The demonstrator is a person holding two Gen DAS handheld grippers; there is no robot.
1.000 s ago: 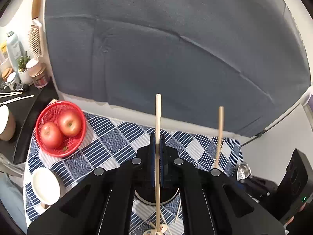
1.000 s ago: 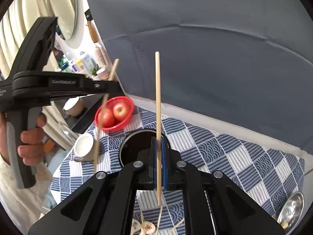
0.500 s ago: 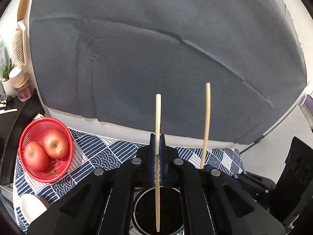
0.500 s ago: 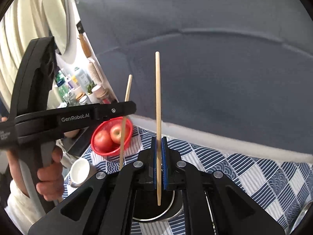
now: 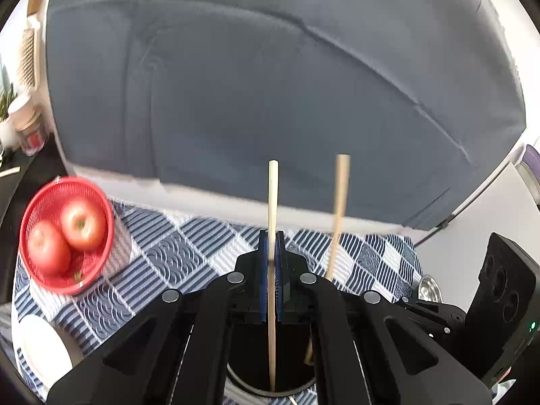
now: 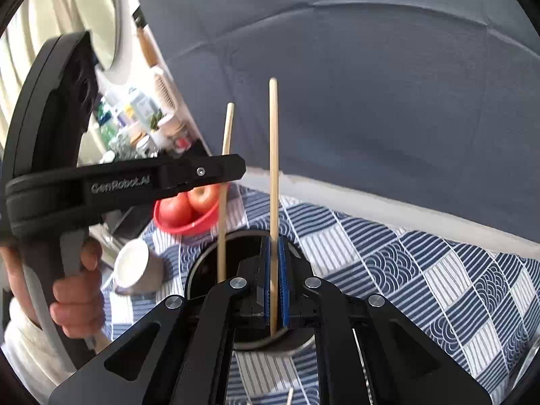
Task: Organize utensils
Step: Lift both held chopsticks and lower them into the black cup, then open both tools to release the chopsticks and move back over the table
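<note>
Both grippers clamped, each on one wooden chopstick held upright. Left gripper (image 5: 270,260) sits bottom centre of left wrist view, blue pads pinching left chopstick (image 5: 272,202); stick's lower tip hangs inside dark round holder (image 5: 287,389) at bottom edge. Right chopstick (image 5: 339,209) stands just beside, to the right, blurred. Right gripper (image 6: 275,270) in right wrist view grips its stick same way, tip over holder rim. Red basket (image 5: 32,222) w/ two apples (image 5: 81,222) at left on blue-white checked cloth (image 5: 189,253). White cup (image 6: 133,266) near holder, left of it.
</note>
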